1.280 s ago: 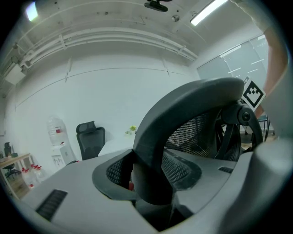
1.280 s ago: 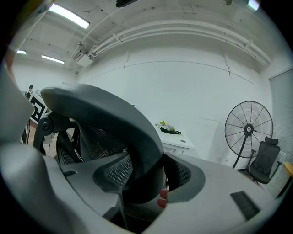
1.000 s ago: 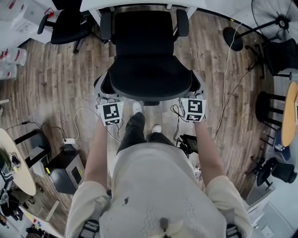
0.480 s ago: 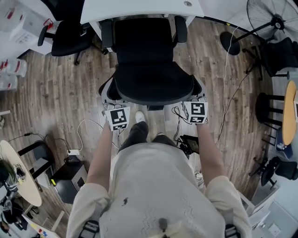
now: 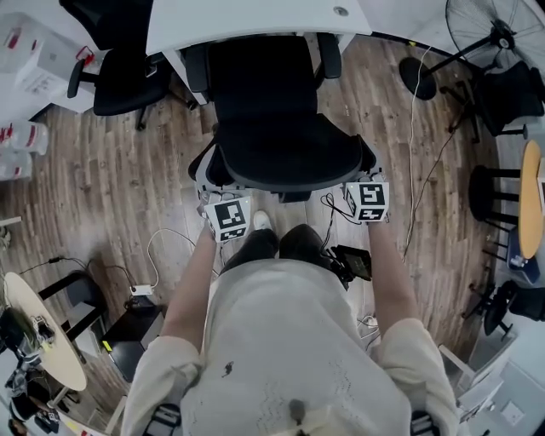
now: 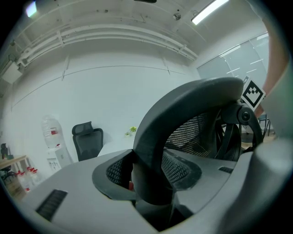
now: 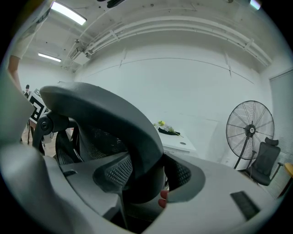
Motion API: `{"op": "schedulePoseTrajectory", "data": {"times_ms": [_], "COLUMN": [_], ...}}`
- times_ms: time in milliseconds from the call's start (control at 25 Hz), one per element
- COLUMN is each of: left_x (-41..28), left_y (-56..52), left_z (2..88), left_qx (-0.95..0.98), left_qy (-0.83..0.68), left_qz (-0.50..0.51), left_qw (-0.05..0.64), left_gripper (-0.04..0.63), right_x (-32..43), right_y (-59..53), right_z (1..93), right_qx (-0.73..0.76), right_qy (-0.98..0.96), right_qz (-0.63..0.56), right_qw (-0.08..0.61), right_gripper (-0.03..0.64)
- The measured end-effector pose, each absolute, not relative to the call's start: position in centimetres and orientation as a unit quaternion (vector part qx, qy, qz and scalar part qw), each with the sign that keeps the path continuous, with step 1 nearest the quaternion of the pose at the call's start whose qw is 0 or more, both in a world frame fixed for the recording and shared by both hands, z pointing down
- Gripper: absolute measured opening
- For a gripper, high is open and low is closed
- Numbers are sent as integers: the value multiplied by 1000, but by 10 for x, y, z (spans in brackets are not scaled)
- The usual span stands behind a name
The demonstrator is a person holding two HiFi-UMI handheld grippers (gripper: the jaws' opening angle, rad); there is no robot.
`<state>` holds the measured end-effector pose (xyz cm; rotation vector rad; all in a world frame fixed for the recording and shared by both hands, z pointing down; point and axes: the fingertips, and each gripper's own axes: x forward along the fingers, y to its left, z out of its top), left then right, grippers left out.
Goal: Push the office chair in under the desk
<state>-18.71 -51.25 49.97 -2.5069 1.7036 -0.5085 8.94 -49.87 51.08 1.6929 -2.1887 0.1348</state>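
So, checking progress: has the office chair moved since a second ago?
Yes. The office chair has rolled up-frame, further under the white desk.

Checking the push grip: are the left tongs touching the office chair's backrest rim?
Touching. The left gripper view shows the backrest rim wedged in the left tongs, pressed from both sides.

From overhead we look steeply down on the black mesh office chair [image 5: 264, 85]; both gripper views face it closely. All share its backrest [image 5: 289, 157].
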Motion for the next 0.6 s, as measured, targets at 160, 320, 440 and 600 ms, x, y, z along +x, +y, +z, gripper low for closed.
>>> {"op": "schedulePoseTrajectory", "data": {"times_ms": [160, 320, 440, 600], "left_x": [-190, -190, -188, -186], "left_y": [-519, -526, -527, -534], "left_z": [499, 501, 502, 501], "left_qx": [-815, -817, -816, -815], "left_qy": [553, 551, 553, 553], "left_qz": [-169, -167, -167, -171], "left_qw": [33, 34, 33, 28], "left_gripper": [213, 213, 213, 213], "right_x": [87, 87, 89, 91], "right_y": [-505, -512, -514, -520], "right_z": [511, 513, 513, 511], "right_qx": [602, 603, 601, 602], "right_qy": [-776, -775, -777, -776], "right_qz": [47, 43, 43, 43], "right_qw": [184, 184, 183, 184], "right_gripper": [225, 225, 225, 225]}}
